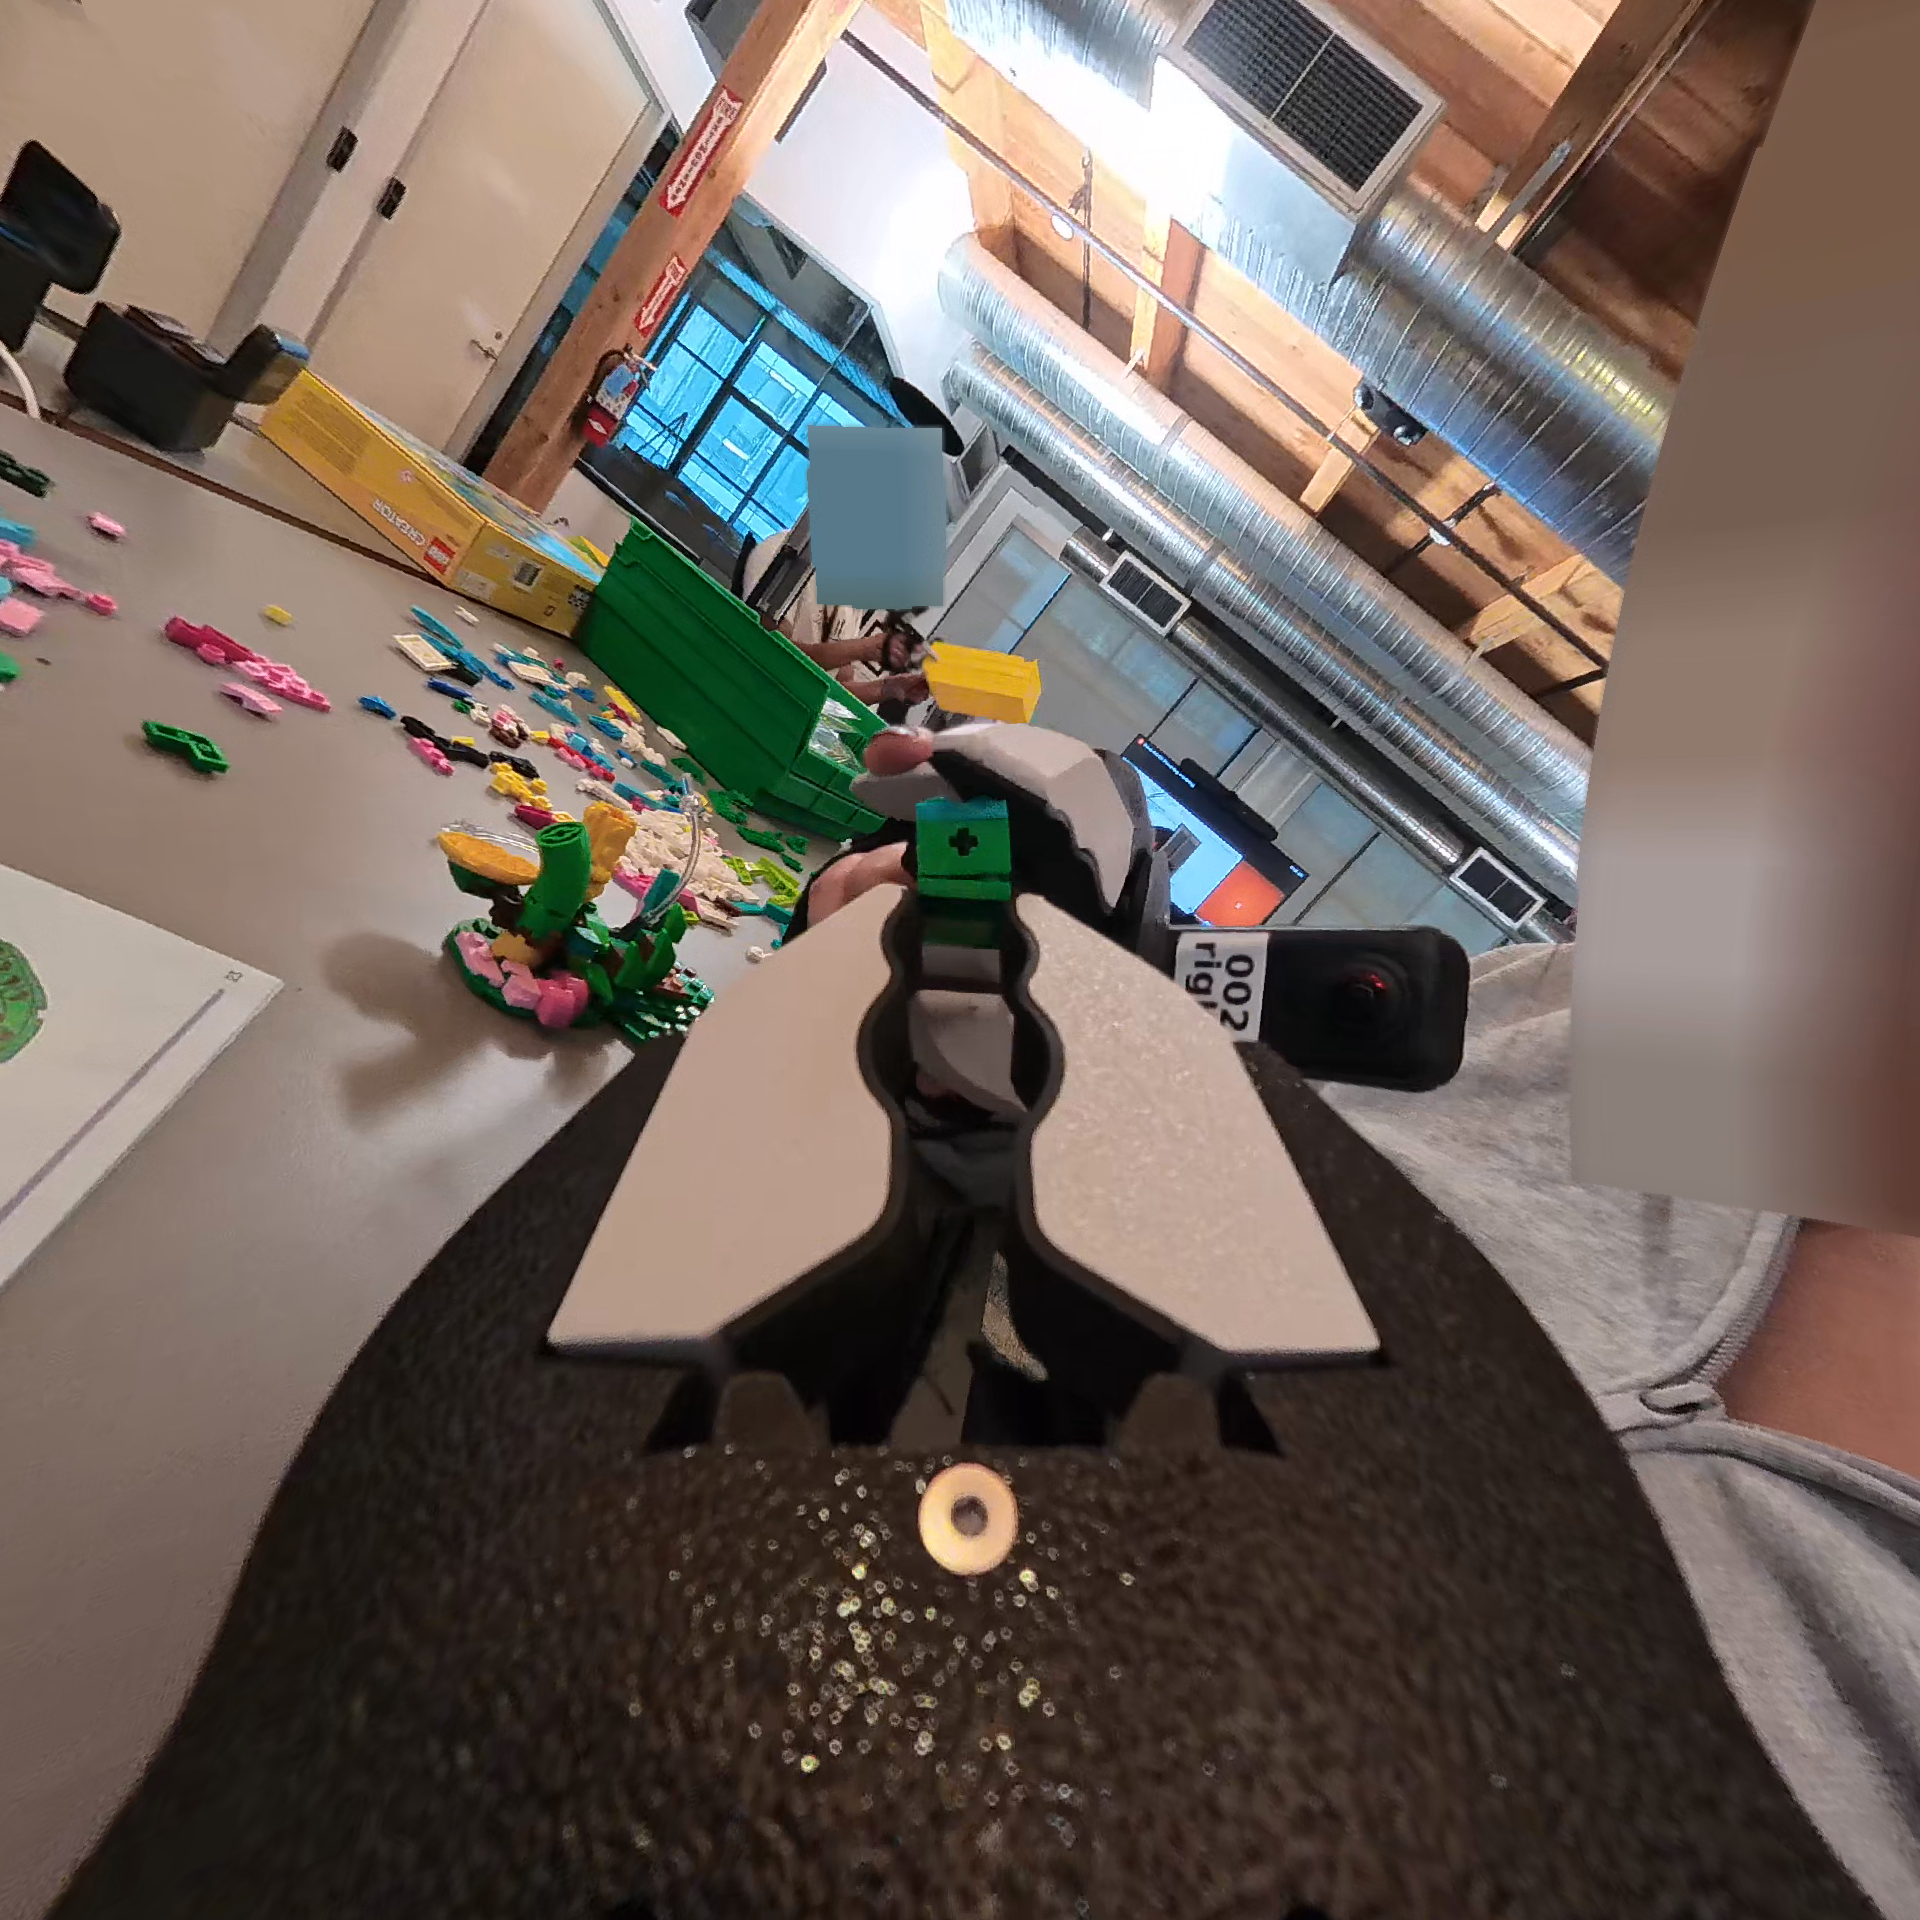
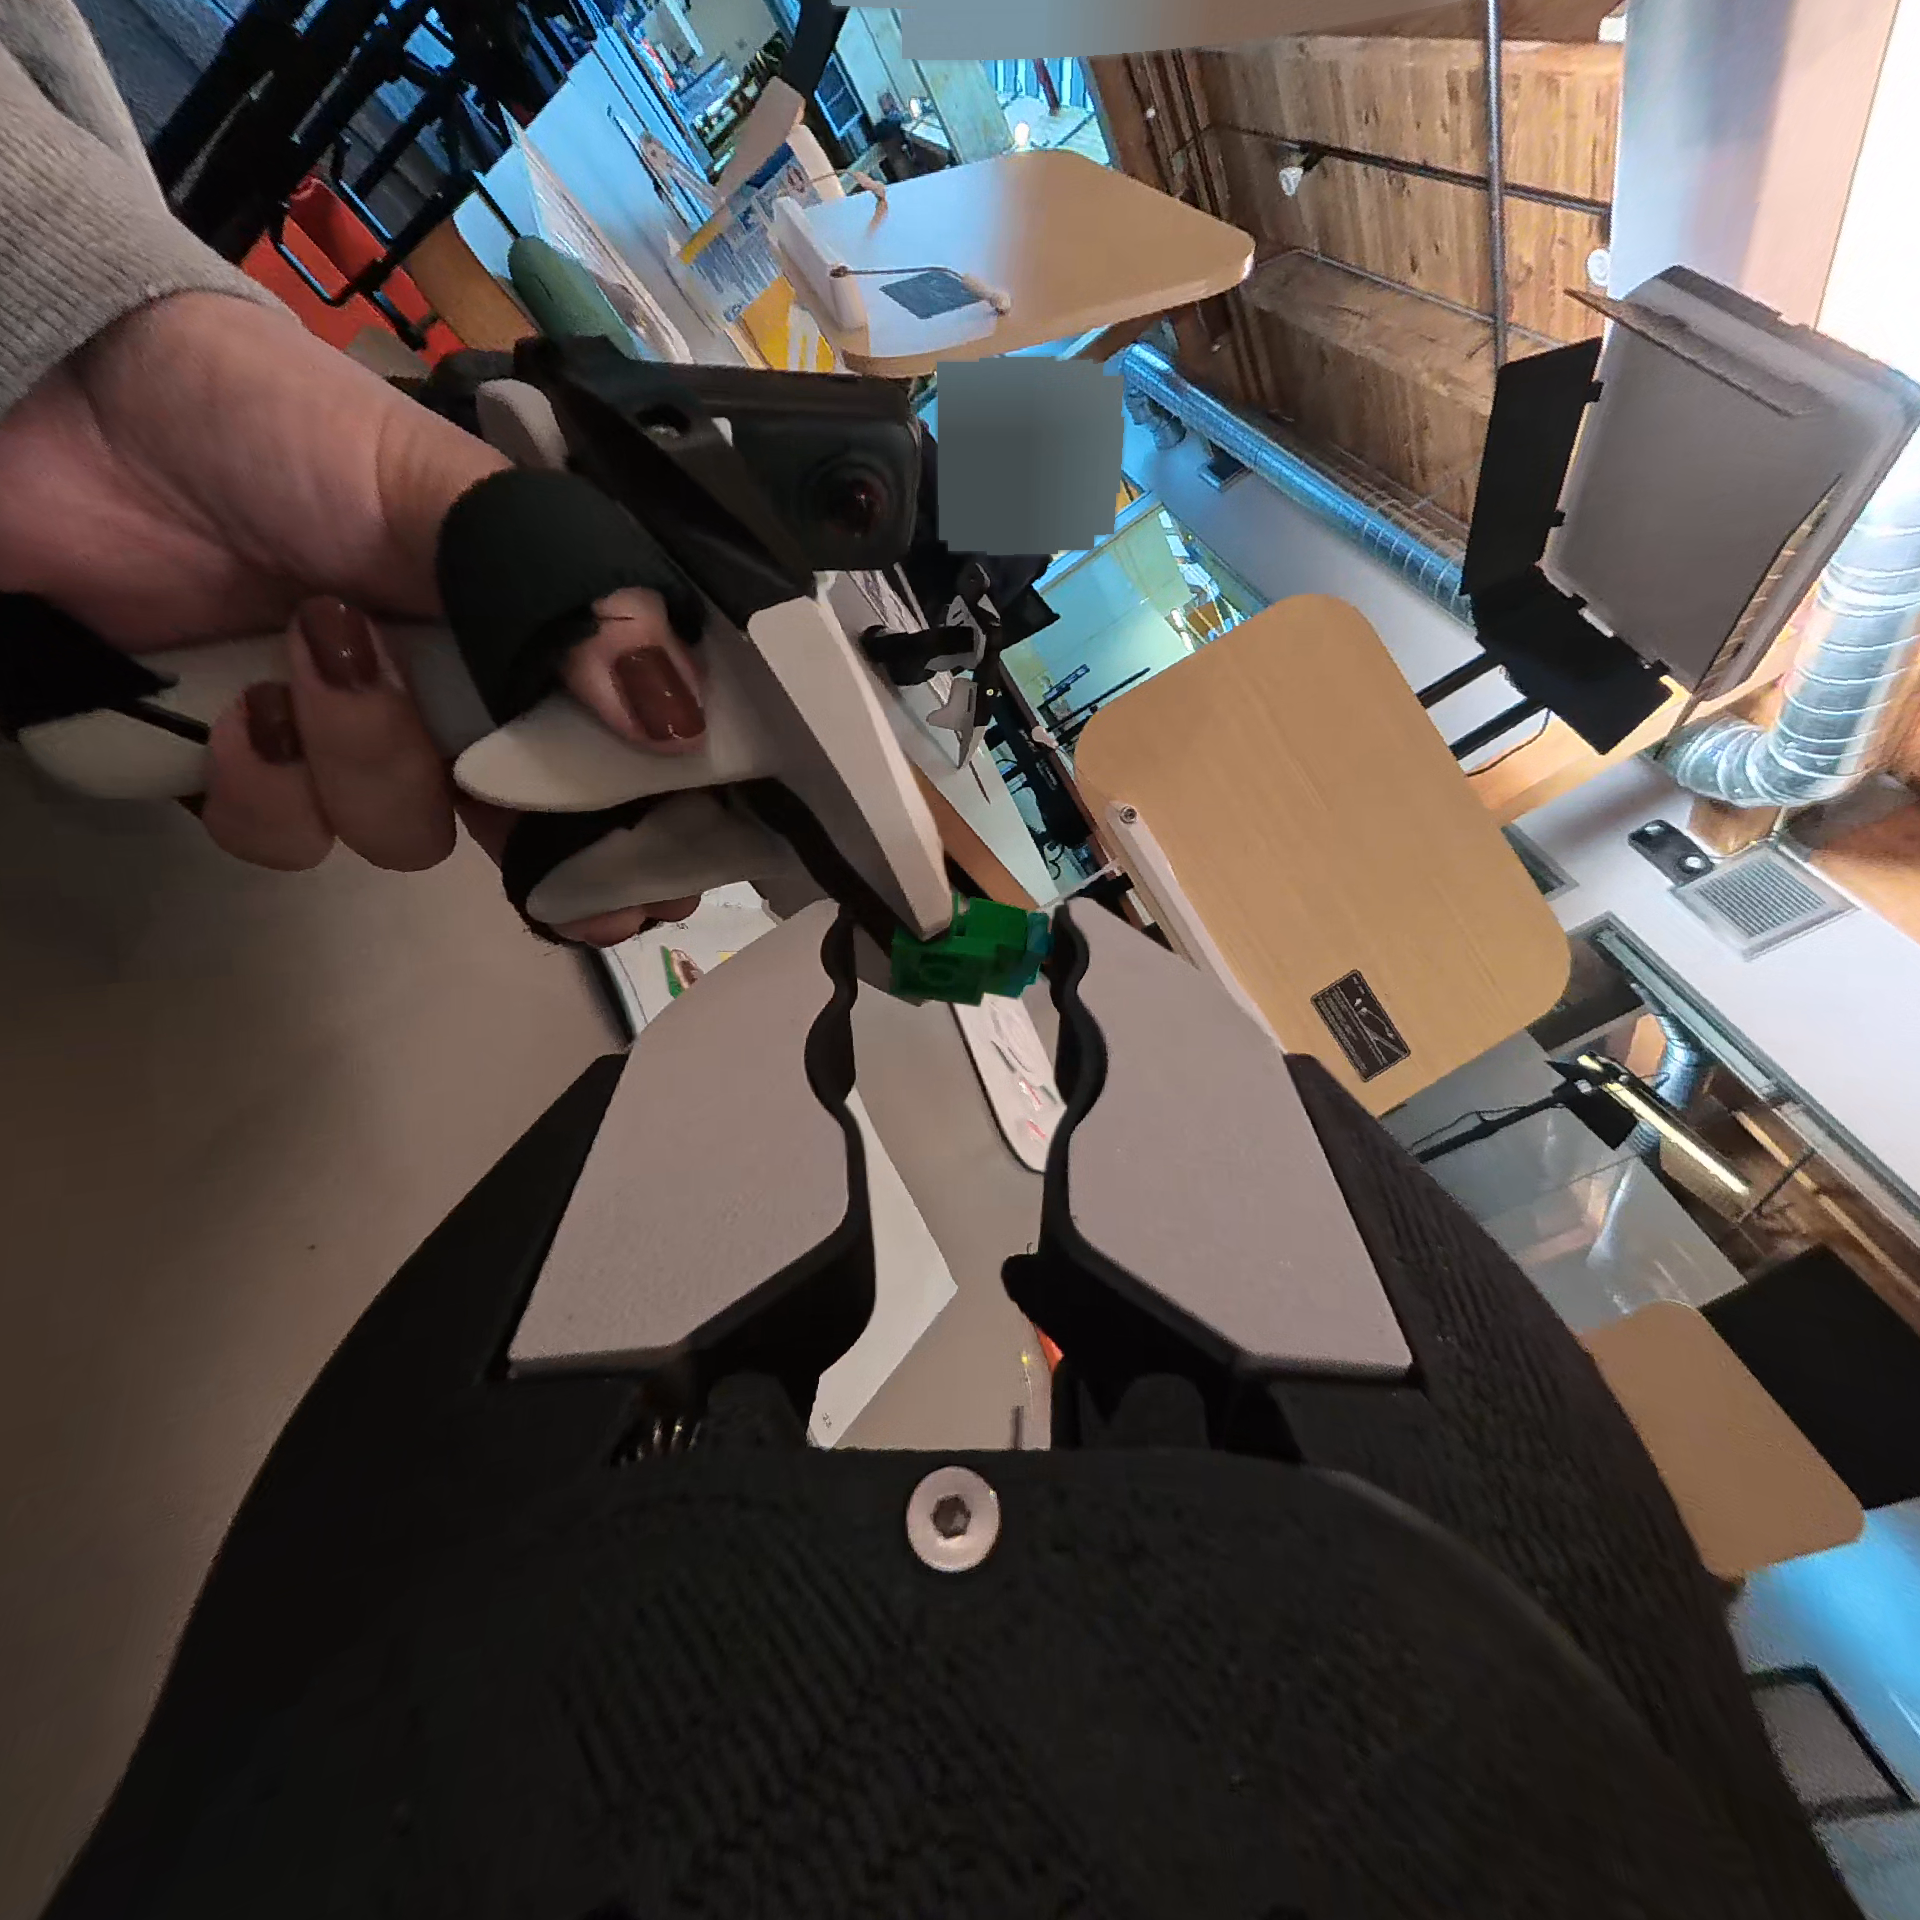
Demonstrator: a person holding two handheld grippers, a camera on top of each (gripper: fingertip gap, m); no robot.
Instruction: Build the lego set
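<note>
1. Left wrist view: the left hand-held gripper (image 1: 964, 914) is clenched on a small green brick assembly (image 1: 962, 857) with a teal piece on top, raised in the air above the table (image 1: 312, 1091). Its tips pinch the lower end, and most of the piece stands out at twelve o'clock. The right hand-held gripper (image 1: 935, 774) comes in from about two o'clock, with one finger just above the piece. At nine to ten o'clock stands a flower-like brick model (image 1: 566, 935), with loose bricks (image 1: 540, 727), a green bin (image 1: 717, 675) and a yellow box (image 1: 416, 499) beyond it.

2. Right wrist view: the right hand-held gripper (image 2: 956, 951) is released. Its fingers stand to either side of the green assembly (image 2: 951, 961), and a gap shows at least on the nine o'clock side. The left hand-held gripper (image 2: 925, 914) reaches down from ten o'clock, held by a hand (image 2: 260, 582).

3. Handling, as a judgement: the piece looks light, rigid and smooth-sided. Its stacked parts could pop apart or twist, so flat opposite faces are the best place to hold it.
</note>
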